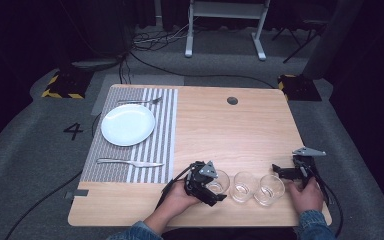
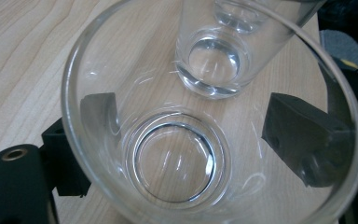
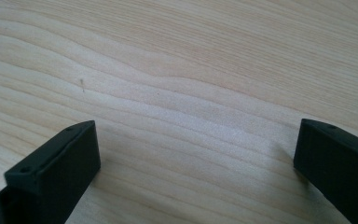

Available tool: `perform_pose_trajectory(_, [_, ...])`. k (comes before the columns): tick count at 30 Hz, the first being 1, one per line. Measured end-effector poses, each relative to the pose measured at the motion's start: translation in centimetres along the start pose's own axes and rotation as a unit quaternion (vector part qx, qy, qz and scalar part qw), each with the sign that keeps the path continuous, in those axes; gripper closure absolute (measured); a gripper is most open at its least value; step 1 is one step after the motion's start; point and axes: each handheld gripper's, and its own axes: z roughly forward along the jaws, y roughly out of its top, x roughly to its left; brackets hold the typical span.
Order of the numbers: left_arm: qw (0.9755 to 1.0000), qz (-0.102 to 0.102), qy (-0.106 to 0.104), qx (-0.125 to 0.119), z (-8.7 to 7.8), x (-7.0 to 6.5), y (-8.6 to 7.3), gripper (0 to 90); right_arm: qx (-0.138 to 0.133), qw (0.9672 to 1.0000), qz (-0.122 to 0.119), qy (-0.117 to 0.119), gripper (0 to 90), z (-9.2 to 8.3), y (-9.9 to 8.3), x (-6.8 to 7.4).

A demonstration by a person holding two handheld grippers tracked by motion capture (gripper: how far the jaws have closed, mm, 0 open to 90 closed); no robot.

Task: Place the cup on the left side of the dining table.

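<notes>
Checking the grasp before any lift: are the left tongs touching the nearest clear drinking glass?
Touching. In the left gripper view, the left tongs straddle the clear drinking glass, both black pads flat against its outer wall with no gap visible.

Only one readable mark for you: a dark "4" [image 1: 73,131] on the grey floor mat [image 1: 25,150], well left of your left gripper [image 1: 206,184] and further from you, past the table's left edge. Nothing legible on anything else. Yellow/black hazard stripes [image 1: 60,90] sit on the floor base further back on that side; no txt on them.
</notes>
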Motion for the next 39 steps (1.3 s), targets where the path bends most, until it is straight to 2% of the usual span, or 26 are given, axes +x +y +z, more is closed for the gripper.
perform_pose_trajectory(14, [0.9997, 0.012, 0.02, 0.005, -0.1, -0.4, 0.2, 19.7, 0.0, 1.0, 0.0, 0.0, 0.6, 0.0, 0.0, 0.0])
perform_pose_trajectory(24, [0.9995, 0.018, 0.02, 0.016, -0.5, -0.6, 0.6, 20.1, 0.0, 1.0, 0.001, 0.0, 0.6, 0.0, 0.0, 0.0])
perform_pose_trajectory(28, [0.9996, 0.021, 0.018, 0.007, -1.2, -0.8, 1.0, 20.2, 0.0, 1.0, 0.0, 0.0, 0.7, 0.0, 0.0, 0.0])
perform_pose_trajectory(38, [0.9996, 0.006, 0.023, -0.012, -3.2, -0.7, 1.6, 20.2, 0.0, 1.0, 0.001, 0.0, 0.6, 0.0, 0.0, 0.0])
perform_pose_trajectory(39, [0.9994, 0.006, 0.029, -0.018, -3.6, -0.6, 1.7, 20.1, 0.0, 1.0, 0.0, 0.0, 0.7, 0.0, 0.0, 0.0])
